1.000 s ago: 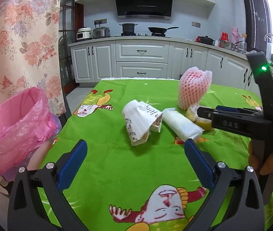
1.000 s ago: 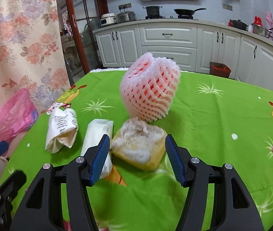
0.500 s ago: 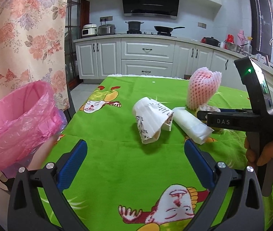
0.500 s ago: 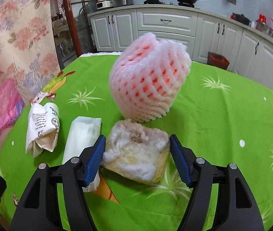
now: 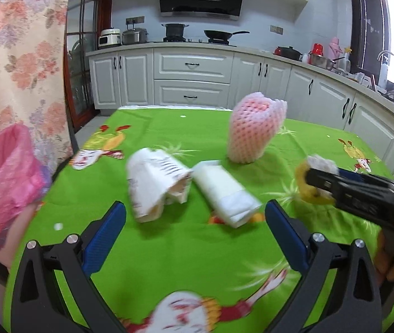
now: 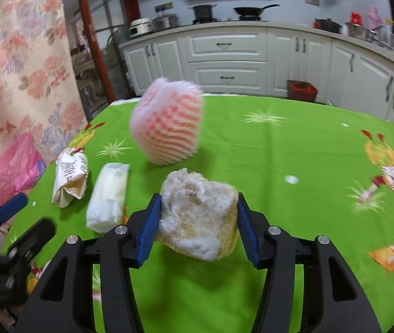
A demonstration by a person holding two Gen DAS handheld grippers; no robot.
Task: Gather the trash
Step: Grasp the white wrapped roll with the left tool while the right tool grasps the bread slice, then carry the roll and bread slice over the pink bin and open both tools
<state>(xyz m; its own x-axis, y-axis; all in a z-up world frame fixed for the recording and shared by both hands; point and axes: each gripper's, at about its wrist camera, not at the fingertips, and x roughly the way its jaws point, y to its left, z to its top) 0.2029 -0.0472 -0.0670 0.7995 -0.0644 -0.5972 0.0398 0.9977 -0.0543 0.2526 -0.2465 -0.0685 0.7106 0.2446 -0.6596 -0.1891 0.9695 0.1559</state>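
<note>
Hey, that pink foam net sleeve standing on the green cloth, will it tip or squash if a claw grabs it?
The foam net sleeve looks hollow and soft, so it would probably squash. It stands tall on a narrow base, so a sideways nudge likely tips it. It is probably very light.

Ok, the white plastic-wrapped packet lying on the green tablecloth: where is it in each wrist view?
Left wrist: the packet lies centre, right of the crumpled paper wrapper.
Right wrist: the packet lies lower left, again right of the wrapper.
Shared landmark: the pink foam fruit net stands behind it in both.
</note>
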